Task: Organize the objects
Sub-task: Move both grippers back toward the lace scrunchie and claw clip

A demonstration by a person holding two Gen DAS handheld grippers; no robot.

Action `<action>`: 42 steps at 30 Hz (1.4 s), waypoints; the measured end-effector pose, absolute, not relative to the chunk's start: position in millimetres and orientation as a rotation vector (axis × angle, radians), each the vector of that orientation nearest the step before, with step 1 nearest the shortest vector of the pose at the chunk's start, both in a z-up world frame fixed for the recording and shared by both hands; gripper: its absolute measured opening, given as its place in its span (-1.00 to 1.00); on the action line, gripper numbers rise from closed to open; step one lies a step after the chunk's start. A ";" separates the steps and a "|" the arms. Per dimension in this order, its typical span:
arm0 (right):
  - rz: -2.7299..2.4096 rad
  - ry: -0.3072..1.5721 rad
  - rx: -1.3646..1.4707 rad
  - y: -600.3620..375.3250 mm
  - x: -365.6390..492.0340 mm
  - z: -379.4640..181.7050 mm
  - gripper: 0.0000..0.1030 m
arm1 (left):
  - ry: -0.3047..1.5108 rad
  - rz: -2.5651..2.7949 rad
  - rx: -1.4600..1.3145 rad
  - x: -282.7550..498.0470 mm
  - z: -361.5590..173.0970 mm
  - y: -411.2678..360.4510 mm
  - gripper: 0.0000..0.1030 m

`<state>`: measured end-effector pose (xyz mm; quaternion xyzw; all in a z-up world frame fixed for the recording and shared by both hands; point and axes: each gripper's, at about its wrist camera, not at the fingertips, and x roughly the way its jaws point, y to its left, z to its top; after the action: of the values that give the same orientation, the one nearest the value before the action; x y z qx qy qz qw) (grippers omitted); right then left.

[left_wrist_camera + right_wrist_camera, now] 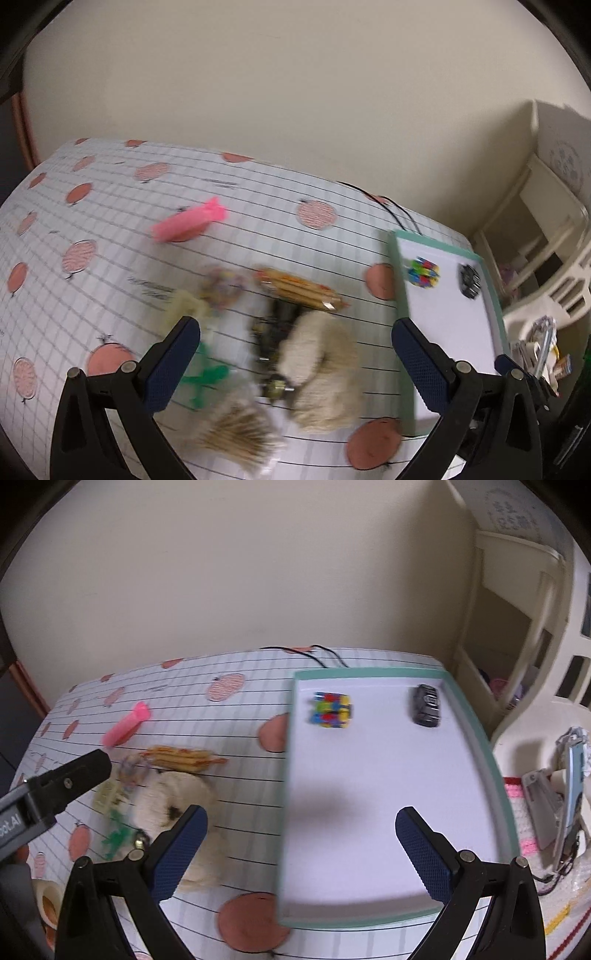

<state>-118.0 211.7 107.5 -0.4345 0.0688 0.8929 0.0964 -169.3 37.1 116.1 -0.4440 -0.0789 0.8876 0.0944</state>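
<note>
A: Tray (476, 716), teal rim, white floor, sits on the right side of the table (243, 812). Two items already in it at the far end: multicoloured cube (331, 709) and a dark toy car (426, 705), well apart.

B: And the loose stuff?

A: Clutter pile left of the tray on the patterned cloth. Cream plush (321, 365), pencil bundle (301, 288) behind it, pink clip (189, 223) further back on its own, green plastic bit (205, 374), bundle of thin sticks (236, 430) nearest the camera. Frames are motion-blurred, a few small pieces I can't name.

B: Grippers?

A: Left gripper (295, 354) fingers spread wide, nothing between them, hovering above the pile, roughly over the plush. Right gripper (301, 843) also spread, empty, over the near half of the tray.

B: Step in hand?

A: My guess: left goes for the next item, likely the plush. Advice: come down centred so both pads meet the body, not the dark thing tucked under its edge. Plush is soft, so close fully. Lift clear before crossing the rim, drop in the bare near half, away from cube and car.

B: Risk?

A: Dragging the pencils or sticks along.
</note>
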 end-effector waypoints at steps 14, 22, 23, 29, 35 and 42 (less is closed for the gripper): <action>2.717 0.262 -1.328 163.0 -137.3 105.9 1.00 | -0.382 2.653 -1.377 -188.7 111.7 -39.4 1.00; 2.725 0.244 -1.403 141.8 -147.0 92.3 1.00 | -0.383 2.620 -1.414 -194.7 101.0 -50.8 1.00; 2.721 0.241 -1.417 139.8 -148.3 89.0 1.00 | -0.361 2.628 -1.421 -195.7 98.8 -50.1 1.00; 2.719 0.207 -1.467 131.9 -152.8 76.2 0.91 | -0.290 2.622 -1.460 -199.9 80.7 -42.9 1.00; 2.704 0.171 -1.527 125.7 -156.0 60.3 0.74 | -0.236 2.613 -1.505 -206.2 62.1 -40.4 1.00; 2.660 0.167 -1.575 127.0 -159.4 42.6 0.62 | -0.202 2.610 -1.551 -212.6 42.8 -40.0 1.00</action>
<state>-159.4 127.0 42.6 -0.5085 0.0540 0.8591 0.0228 -212.6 -40.0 42.8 -0.5091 -0.0664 0.8567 0.0495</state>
